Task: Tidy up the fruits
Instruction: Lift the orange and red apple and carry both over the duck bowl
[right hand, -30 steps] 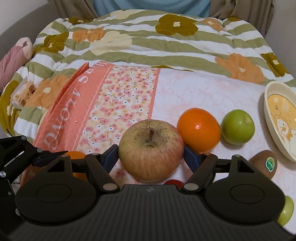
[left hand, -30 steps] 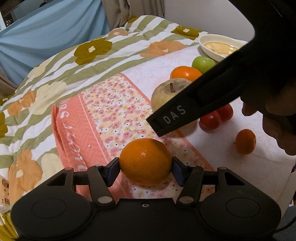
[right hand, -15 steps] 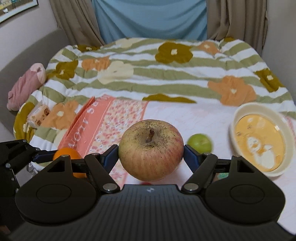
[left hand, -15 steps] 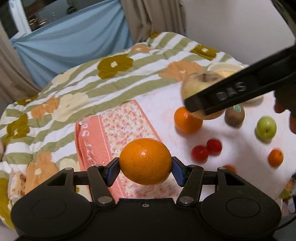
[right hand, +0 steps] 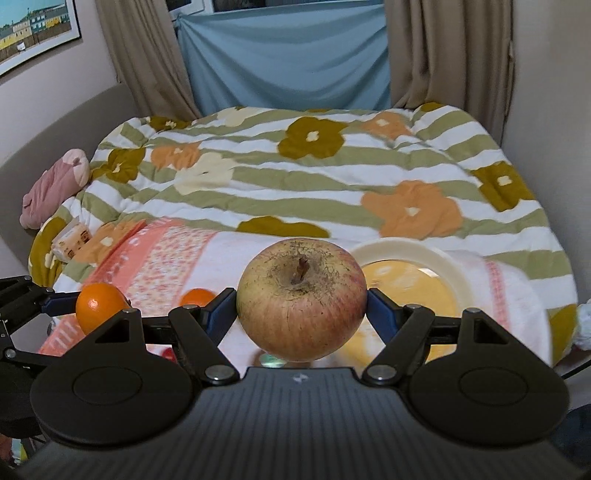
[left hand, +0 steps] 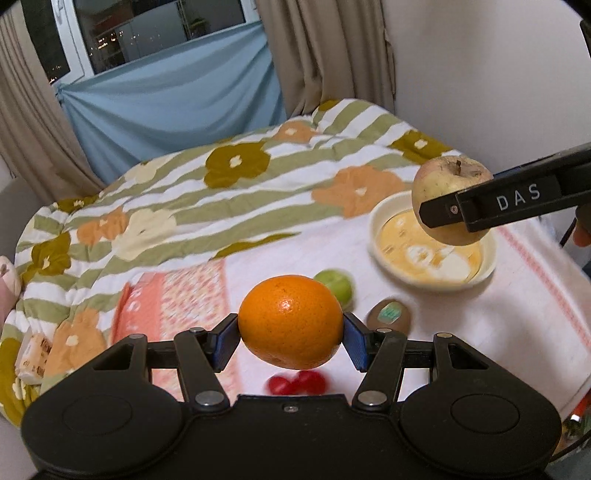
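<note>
The bed [right hand: 332,177] carries a cream bowl [left hand: 380,221]. Above it, the right gripper [right hand: 302,306] pinches the apple [right hand: 301,299] across its firm, heavy middle. The left gripper [left hand: 290,334] clamps the orange [left hand: 290,326] aloft; its rind likely yields slightly.

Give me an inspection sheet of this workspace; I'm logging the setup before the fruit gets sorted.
Surface: white cloth over floral quilt.
Job's things: orange and apple held aloft; bowl, green apple, kiwi, cherry tomatoes on the cloth.
Clutter: tissue pack, pink bundle.
Grippers: left gripper shut on orange; right gripper shut on apple.
Cables: nothing seen.
Surroundings: curtains, wall picture.
</note>
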### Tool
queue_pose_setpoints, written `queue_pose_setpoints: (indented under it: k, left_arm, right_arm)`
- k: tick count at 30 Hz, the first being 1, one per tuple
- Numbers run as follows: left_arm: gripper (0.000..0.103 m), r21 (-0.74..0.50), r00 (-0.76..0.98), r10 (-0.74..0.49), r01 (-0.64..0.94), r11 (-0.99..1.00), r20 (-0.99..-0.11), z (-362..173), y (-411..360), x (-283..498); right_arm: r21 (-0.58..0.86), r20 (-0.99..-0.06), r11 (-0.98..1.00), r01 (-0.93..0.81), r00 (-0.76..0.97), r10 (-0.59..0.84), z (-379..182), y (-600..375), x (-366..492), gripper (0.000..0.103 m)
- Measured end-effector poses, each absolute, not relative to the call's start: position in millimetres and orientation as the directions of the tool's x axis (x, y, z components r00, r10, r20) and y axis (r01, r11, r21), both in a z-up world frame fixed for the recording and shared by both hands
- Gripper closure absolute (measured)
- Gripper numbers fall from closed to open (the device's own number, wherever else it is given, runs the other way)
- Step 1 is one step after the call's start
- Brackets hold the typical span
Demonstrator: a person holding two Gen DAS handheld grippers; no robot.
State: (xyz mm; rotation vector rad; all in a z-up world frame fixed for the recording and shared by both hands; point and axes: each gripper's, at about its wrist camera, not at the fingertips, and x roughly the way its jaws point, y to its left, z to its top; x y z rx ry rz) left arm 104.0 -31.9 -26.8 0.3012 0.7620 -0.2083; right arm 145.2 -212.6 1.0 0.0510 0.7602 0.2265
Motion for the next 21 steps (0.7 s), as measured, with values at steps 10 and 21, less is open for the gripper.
queue_pose_setpoints:
  k: [10,21]
  left_arm:
    - [0.040,0.161,0.704,-0.160,0.366,0.916,-0.692,-34,-127,147]
    - [0.040,0.181,0.652,-0.205,0.473,0.862,-0.730,-75,-180,229]
  right_arm:
    - [0.067,-0.674,0.985,-0.156,0.721,0.160,1,-313,172,0.013]
    - [0.074,-0.696,0.990,-0.118,0.705,0.136,-32,-348,228,0.013]
